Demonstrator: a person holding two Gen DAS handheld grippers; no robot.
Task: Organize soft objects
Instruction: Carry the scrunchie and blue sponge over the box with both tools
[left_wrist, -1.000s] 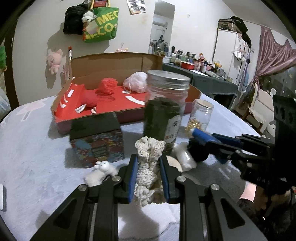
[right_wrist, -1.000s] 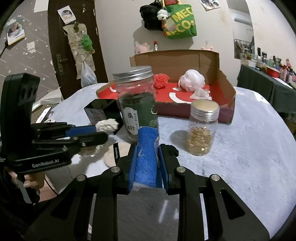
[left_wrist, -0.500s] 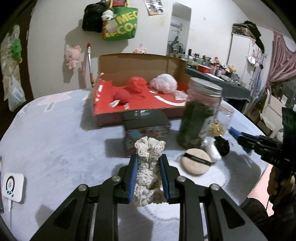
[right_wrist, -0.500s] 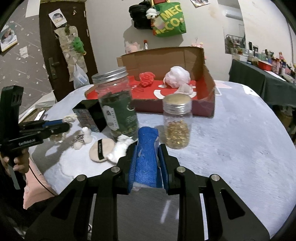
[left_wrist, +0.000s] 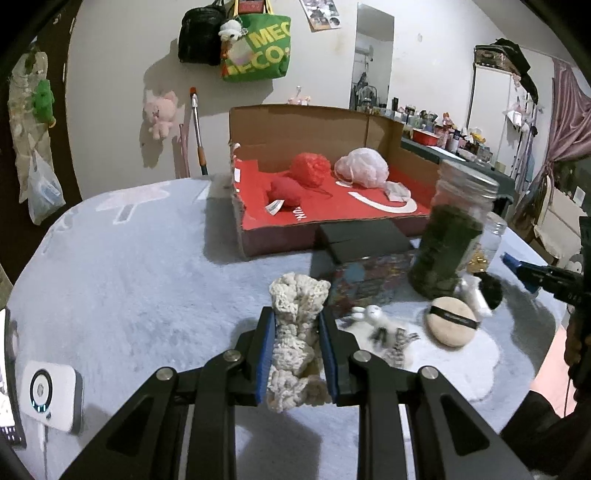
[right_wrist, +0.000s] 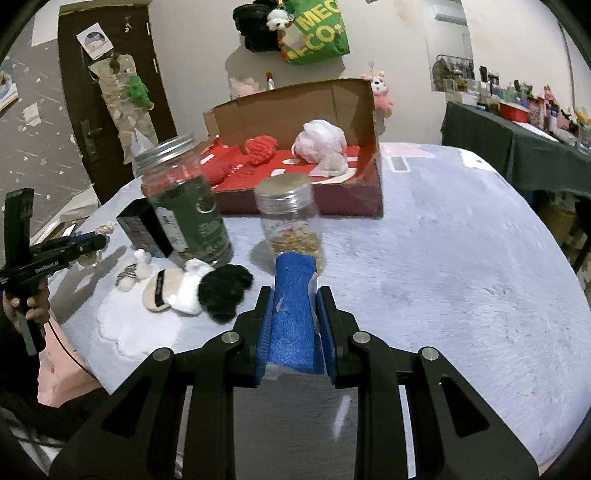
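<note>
Jaws of the left gripper (left_wrist: 297, 343) clamp a cream crochet piece (left_wrist: 295, 332); the right gripper (right_wrist: 294, 325) pinches a blue sponge (right_wrist: 293, 314) above the grey bench (right_wrist: 461, 277); a green bag (left_wrist: 258, 51) reads "MEC".

A round table (left_wrist: 110, 266) under a pale fuzzy cloth carries an open cardboard box (left_wrist: 306, 122) toward its far edge. Nearer the middle stand a dark-filled jar (right_wrist: 184, 206), a smaller jar (right_wrist: 291, 221) (golden contents) and a black-topped box (left_wrist: 364, 240). A powder puff (left_wrist: 450, 321) lies near them, a white device (left_wrist: 50, 395) at the near left edge.
</note>
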